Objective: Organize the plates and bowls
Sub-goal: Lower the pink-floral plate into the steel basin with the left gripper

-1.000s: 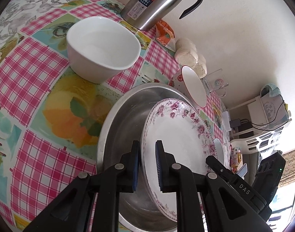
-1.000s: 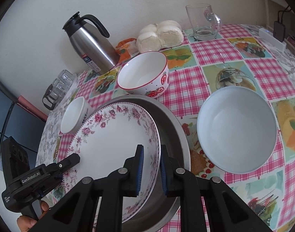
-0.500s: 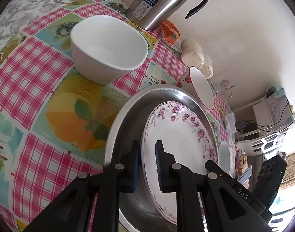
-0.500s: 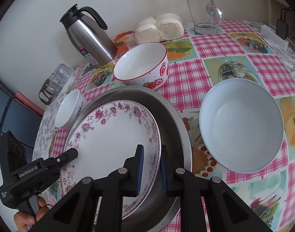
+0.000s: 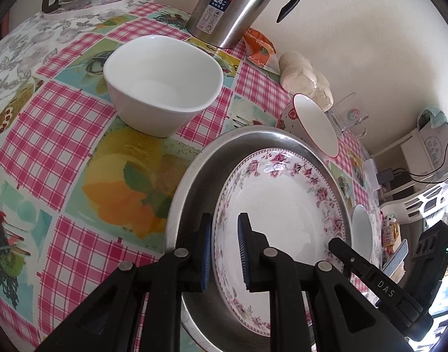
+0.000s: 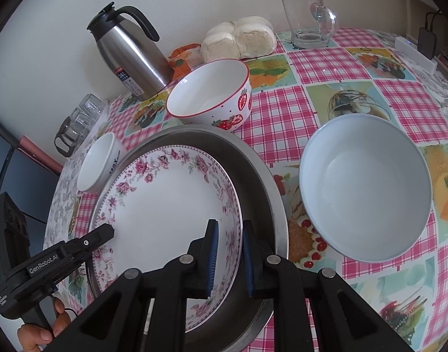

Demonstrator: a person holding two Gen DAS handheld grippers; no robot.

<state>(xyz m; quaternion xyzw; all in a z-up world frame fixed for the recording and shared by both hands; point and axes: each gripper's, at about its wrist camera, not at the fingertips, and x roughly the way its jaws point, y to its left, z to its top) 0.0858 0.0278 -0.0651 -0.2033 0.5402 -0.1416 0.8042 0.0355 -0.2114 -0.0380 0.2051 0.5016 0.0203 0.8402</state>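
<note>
The plate (image 5: 285,205), round glazed china with a pink rose border, lies inside a wide, shallow steel basin (image 5: 194,182) on the surface (image 5: 62,135), which wears a glossy pink-check cloth with fruit panels. The left gripper (image 5: 224,252) has its blue ribbed pads astride the plate's rim at 9 o'clock, and its jaws are opening. The right gripper (image 6: 228,259) is clenched on the opposite rim at 3 o'clock. From the basin, a deep smooth white bowl (image 5: 162,88) sits at 10 o'clock, a strawberry-printed bowl (image 6: 209,94) at 12, and a pale matte bowl (image 6: 364,187) at 3. A brushed-steel jug (image 6: 130,55) stands by the wall. Compared with a second ago, the plate has sunk lower and flatter into the basin, and the left view has tipped to show more wall.
</note>
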